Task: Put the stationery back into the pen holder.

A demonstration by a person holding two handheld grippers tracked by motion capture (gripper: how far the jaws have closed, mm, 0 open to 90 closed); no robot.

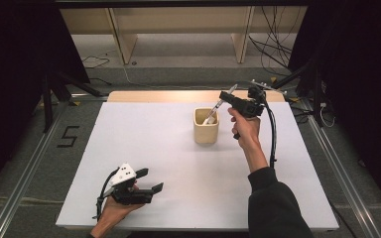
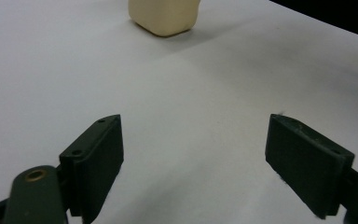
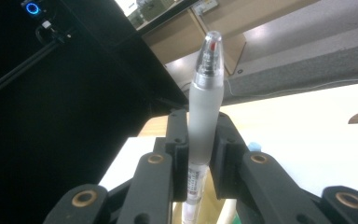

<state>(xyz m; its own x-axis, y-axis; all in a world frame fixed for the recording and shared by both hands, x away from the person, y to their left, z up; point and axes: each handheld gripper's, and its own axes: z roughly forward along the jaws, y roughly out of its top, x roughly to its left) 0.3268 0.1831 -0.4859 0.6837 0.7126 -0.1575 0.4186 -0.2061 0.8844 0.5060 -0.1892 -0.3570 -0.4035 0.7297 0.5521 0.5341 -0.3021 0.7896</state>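
Nearest the high cam, the left gripper (image 1: 149, 181) is sitting low on the white table (image 1: 144, 144) by the front-left edge, jaws standing wide apart w/ nothing between them; the left gripper view is showing both black pads (image 2: 95, 161) spread over bare tabletop. Further back & to the right, the right gripper (image 1: 228, 96) is clamping a pen (image 1: 219, 105), closed on its frosted barrel. The pen is hanging tilted above the cream cup (image 1: 206, 126), lower end dipping into the cup's mouth, upper end leaning up & away toward the far right. So the relation that matters: the pen's long axis is running diagonal, not plumb, and the cup is lying just below & to the left of the right gripper. Prob the pen is being put into or drawn out of the cup, can't tell which; either way the move is going to follow that slanted axis so the tip is clearing the rim. The right hand is by far the nearer one; the left gripper is well apart from the cup. The right gripper view is giving what the high cam isn't: the grip itself, pads (image 3: 179, 140) pinching the pen (image 3: 205, 107) mid-barrel, clear cap end w/ a red bit inside pointing up. The left gripper view is catching the cup (image 2: 164, 16) from low down, at the top edge, straight ahead of the open jaws.
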